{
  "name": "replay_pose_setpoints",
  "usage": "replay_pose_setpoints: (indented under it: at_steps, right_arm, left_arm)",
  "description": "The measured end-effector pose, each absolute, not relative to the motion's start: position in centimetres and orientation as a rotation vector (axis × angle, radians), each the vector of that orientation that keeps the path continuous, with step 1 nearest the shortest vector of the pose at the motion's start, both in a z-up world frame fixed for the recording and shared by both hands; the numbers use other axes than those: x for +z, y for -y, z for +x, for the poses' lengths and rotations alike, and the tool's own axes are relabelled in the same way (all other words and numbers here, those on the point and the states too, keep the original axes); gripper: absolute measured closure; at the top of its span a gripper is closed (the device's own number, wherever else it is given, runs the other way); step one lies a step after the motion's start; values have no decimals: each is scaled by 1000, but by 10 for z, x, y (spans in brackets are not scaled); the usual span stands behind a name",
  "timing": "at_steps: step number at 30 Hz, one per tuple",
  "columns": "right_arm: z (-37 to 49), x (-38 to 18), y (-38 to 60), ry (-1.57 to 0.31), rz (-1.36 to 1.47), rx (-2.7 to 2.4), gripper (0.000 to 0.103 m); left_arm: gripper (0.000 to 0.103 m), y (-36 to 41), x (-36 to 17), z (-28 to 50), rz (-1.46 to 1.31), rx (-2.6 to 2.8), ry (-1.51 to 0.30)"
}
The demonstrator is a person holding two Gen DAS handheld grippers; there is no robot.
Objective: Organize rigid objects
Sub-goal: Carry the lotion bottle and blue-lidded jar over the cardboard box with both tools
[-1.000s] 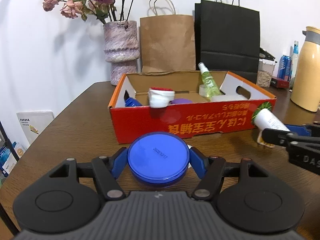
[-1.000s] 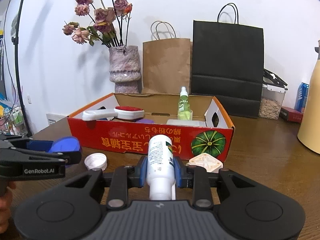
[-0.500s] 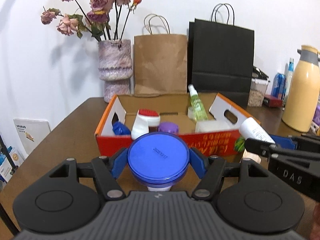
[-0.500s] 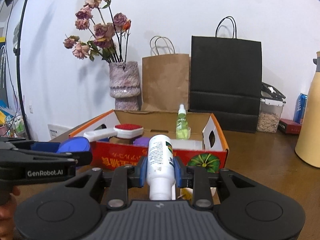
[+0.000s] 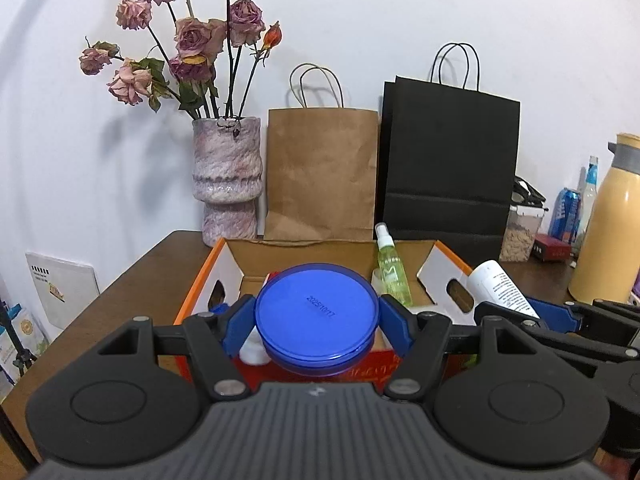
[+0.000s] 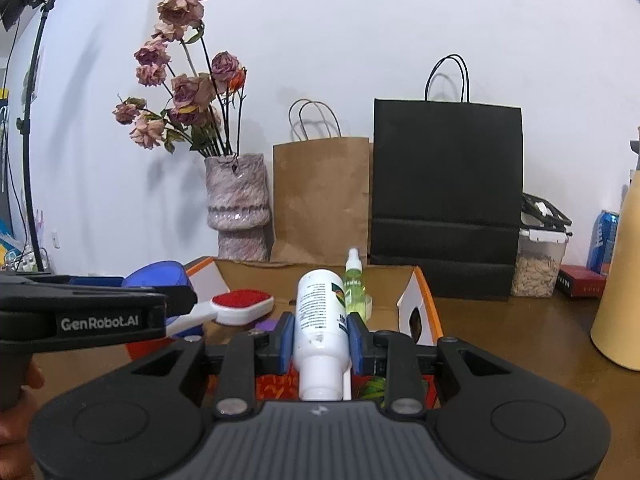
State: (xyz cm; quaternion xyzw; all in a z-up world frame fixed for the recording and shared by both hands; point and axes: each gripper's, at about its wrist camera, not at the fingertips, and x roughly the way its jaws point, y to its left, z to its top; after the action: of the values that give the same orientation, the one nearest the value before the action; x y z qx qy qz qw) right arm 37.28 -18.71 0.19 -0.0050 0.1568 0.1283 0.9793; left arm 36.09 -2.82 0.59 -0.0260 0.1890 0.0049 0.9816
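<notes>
Left wrist view: far left of the frame, a white booklet leans by the table edge. Upper left, dried roses rise from a mottled vase. Centre frame, the left gripper is clamped on a blue jar, lid facing the camera, held up in front of the orange box. Behind stand a brown bag and, right of it, a black bag. Inside the box, a green spray bottle leans toward the back right corner. At right, the right gripper's dark body pokes in, carrying a white bottle. Far right, a tan flask stands on the table.

Right wrist view: at left, the left gripper crosses the frame, the jar in its grip. Just right of it, a red-topped brush lies in the box. Bottom centre, the right gripper squeezes the white bottle between blue pads, cap toward the camera, over the box's near wall. The spray bottle stands just behind. At right, a clear tub sits beside the black bag.
</notes>
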Motion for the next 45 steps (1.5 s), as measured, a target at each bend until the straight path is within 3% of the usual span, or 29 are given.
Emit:
replay_pose_setpoints:
  at_steps: [16,45]
  right_arm:
    - [435,2,189,-326,0,255,76]
    - [537,-28,182,-463,-63,258,76]
  left_arm:
    - [34,35,13,416,-93,19,-356]
    - [33,28,-20,515,-14,49,-483]
